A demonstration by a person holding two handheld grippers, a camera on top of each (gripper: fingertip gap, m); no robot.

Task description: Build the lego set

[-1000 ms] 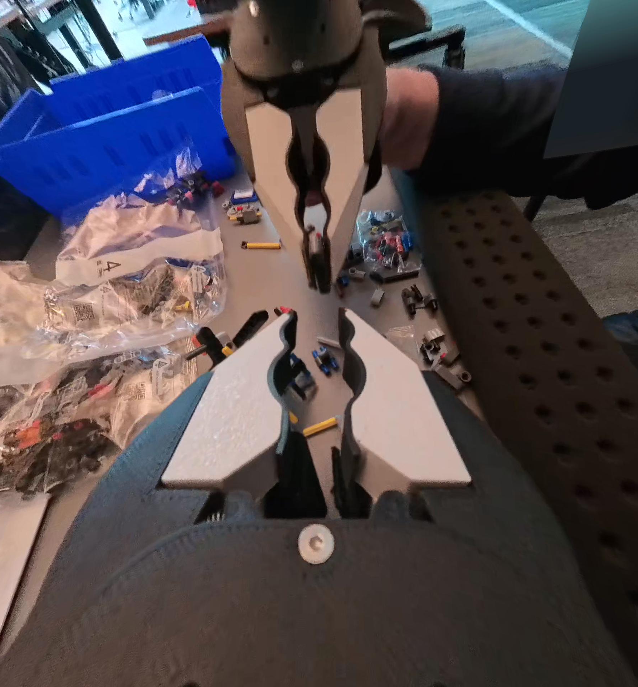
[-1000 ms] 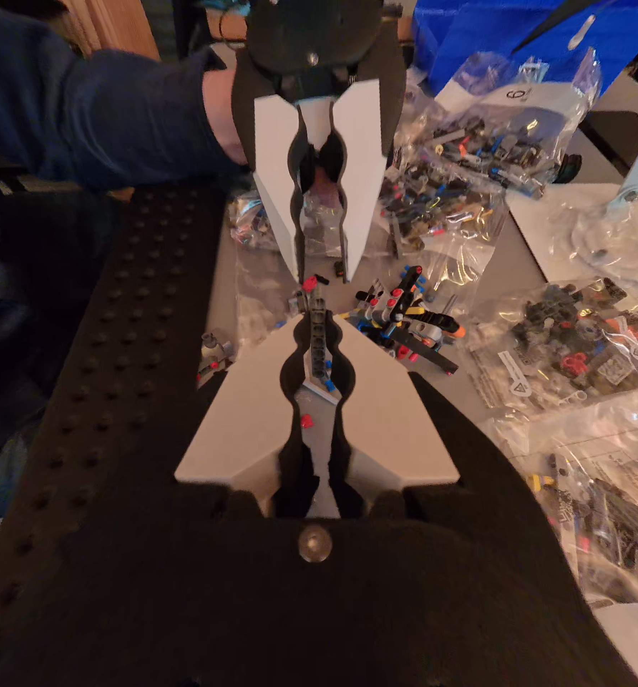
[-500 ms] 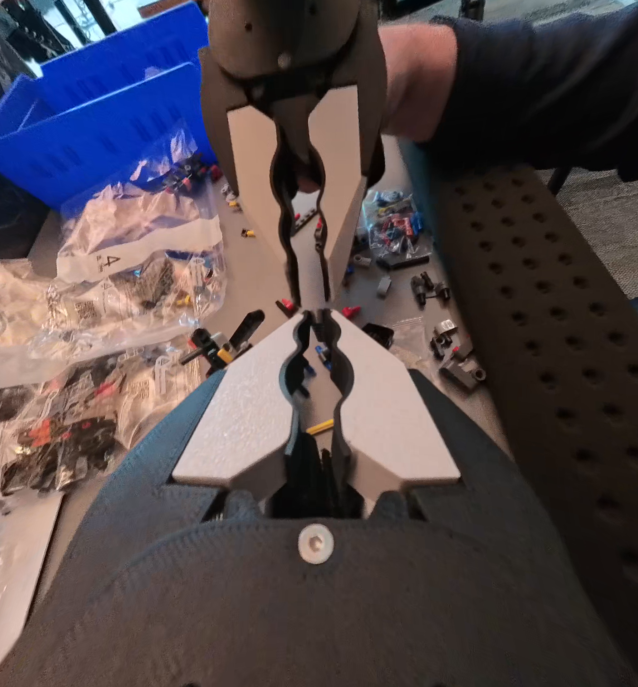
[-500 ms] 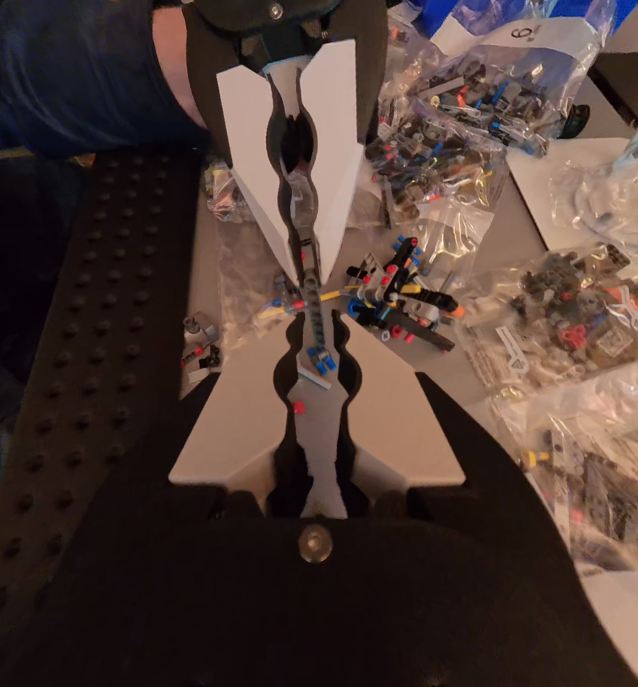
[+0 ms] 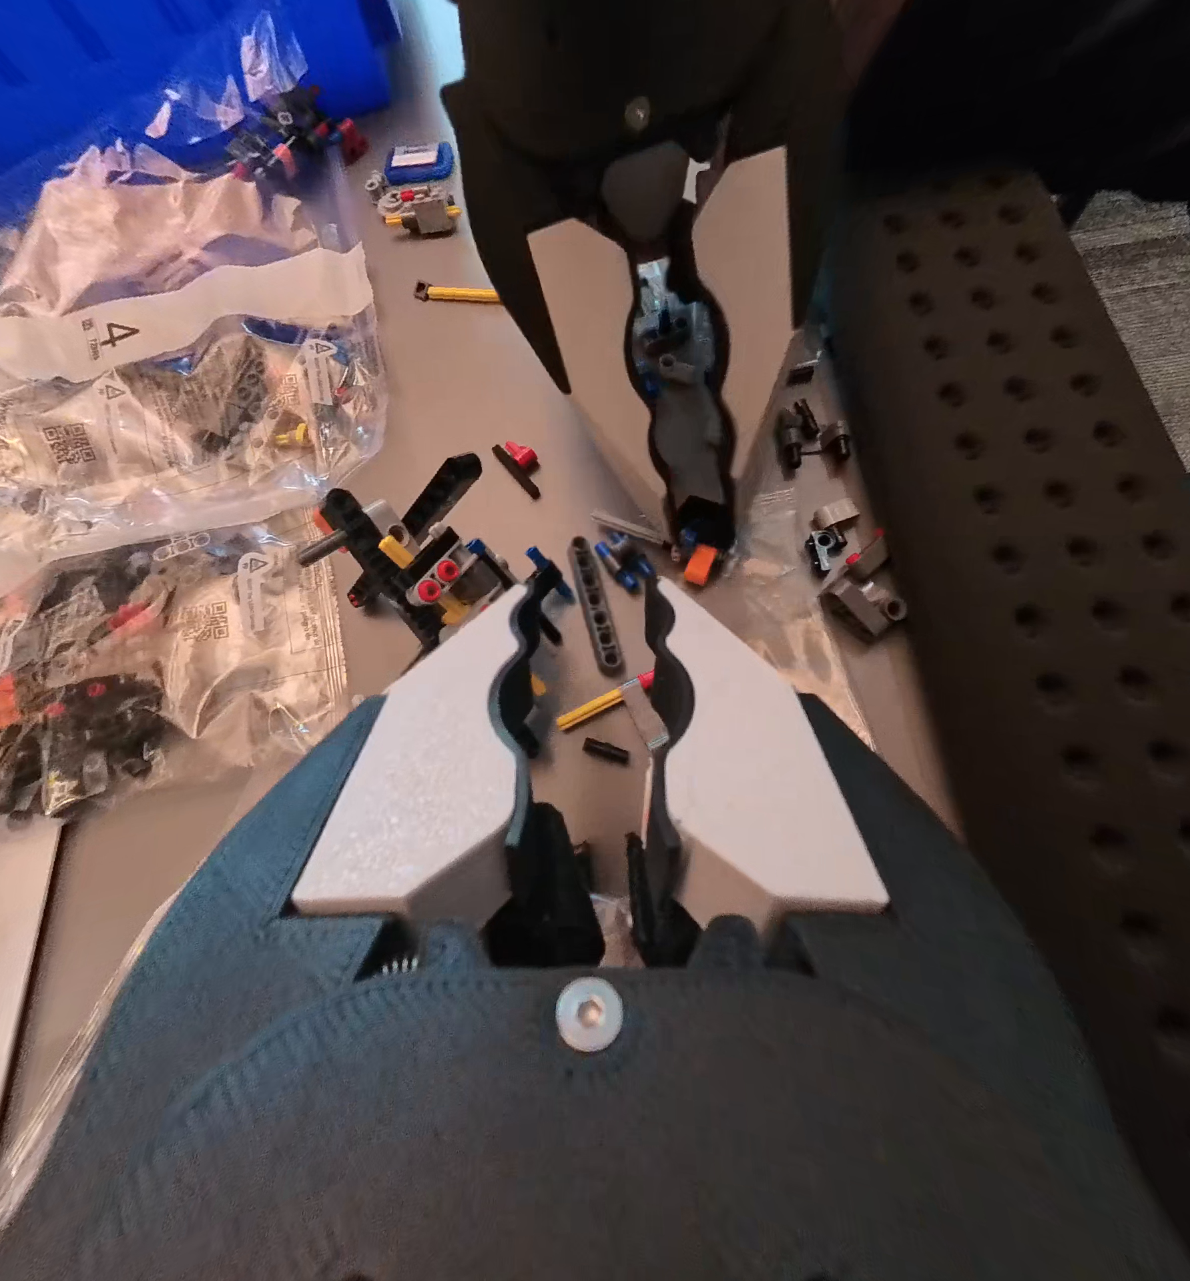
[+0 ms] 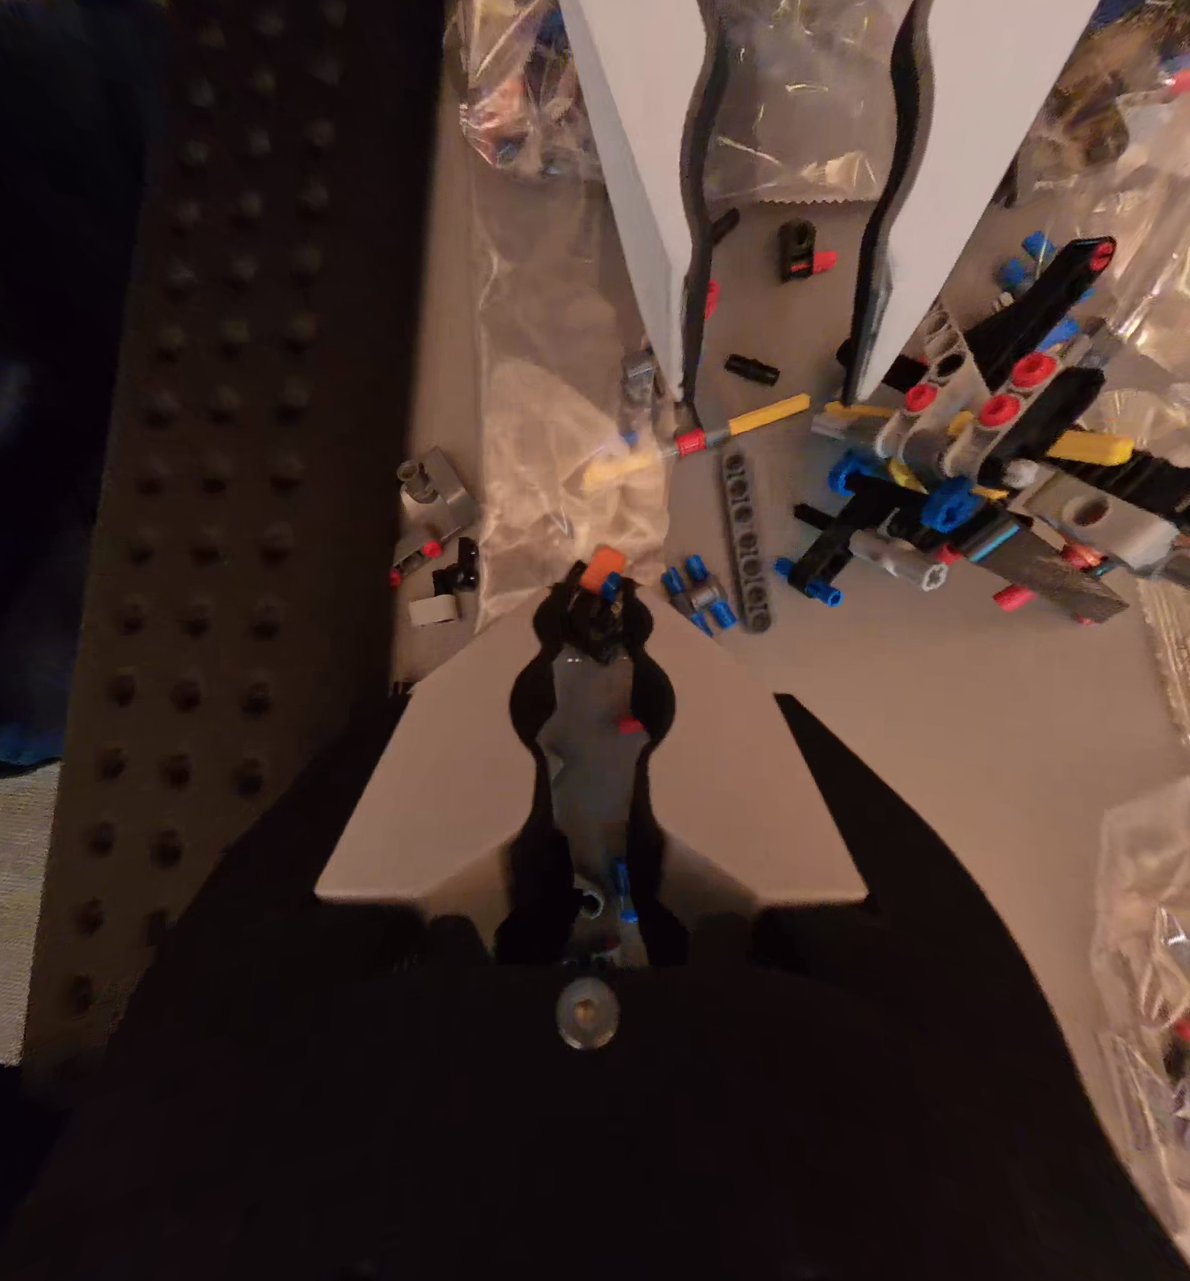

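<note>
Picking parts, we had the right gripper (image 6: 595,596) clamped on a small black-and-orange plastic piece (image 6: 599,586) at its tips, the left gripper (image 5: 588,603) gaping empty over the long grey holed beam (image 5: 599,610) between its fingers. Next, we judged, the piece must travel to the half-built black, grey and yellow lego model (image 6: 980,478) lying forward and right of the right gripper, aligned carefully before pressing.

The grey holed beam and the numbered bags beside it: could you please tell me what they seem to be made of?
Grey holed beam: apparently hard moulded plastic with a matte finish; its edges are crisp and its round holes evenly spaced.

Numbered bags: likely thin clear plastic film, glossy; they crinkle, catch glare, and the parts inside show through.
</note>
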